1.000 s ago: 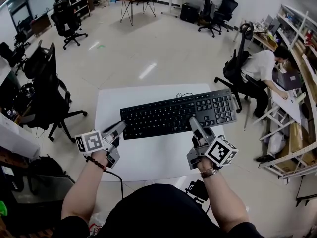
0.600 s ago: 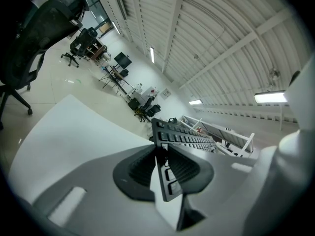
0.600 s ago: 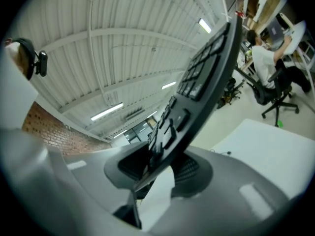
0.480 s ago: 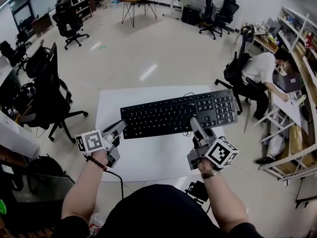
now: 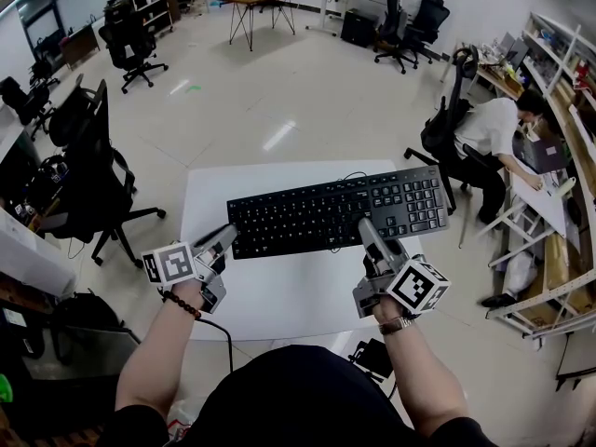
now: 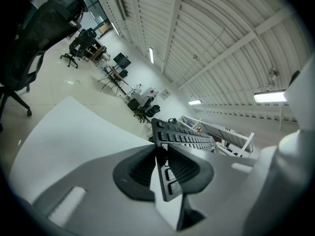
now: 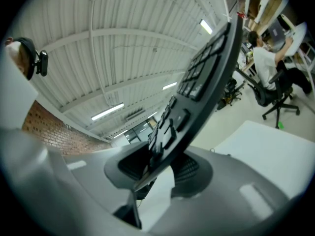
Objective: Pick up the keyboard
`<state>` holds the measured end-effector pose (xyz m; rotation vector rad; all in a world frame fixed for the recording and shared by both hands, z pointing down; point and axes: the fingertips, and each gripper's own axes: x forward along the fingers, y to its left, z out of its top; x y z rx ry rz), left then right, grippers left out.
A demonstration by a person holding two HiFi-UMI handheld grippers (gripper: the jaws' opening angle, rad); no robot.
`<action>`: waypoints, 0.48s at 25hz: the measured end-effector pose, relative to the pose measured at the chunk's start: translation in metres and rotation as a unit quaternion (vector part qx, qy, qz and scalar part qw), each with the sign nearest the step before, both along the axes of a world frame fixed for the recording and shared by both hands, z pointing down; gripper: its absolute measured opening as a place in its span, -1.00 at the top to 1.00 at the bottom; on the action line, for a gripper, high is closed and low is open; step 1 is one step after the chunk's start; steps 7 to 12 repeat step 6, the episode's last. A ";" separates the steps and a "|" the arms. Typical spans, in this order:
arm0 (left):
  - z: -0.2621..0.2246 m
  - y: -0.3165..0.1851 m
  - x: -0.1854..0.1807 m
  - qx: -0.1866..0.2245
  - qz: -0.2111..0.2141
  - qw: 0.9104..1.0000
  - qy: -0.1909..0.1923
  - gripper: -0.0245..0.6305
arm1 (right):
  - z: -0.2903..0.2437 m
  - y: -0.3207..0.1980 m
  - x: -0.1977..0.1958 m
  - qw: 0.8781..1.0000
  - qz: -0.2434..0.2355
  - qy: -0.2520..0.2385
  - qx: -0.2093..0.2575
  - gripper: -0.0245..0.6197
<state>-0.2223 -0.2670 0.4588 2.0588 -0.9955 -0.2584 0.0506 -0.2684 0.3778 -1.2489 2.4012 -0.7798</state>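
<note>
Keyboard tight between fingers of left gripper and right gripper

keyboard far end cut off, legends unreadable

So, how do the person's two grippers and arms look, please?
Both the left gripper and the right gripper are light grey, with long tapered jaws and dark ribbed pads. Each carries a white cube with black square markers. A black cable hangs below the left one. Bare forearms; beaded bracelet left, wristwatch right.
</note>
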 end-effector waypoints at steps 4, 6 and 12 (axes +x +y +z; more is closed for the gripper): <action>0.001 -0.002 0.001 0.000 -0.001 1.000 -0.001 0.68 | 0.001 -0.002 0.001 1.000 0.000 0.000 0.000 0.52; 0.001 -0.003 0.002 0.001 -0.001 1.000 -0.001 0.68 | 0.001 -0.003 0.003 1.000 0.001 0.000 -0.001 0.52; 0.001 -0.003 0.002 0.001 -0.001 1.000 -0.001 0.68 | 0.001 -0.003 0.003 1.000 0.001 0.000 -0.001 0.52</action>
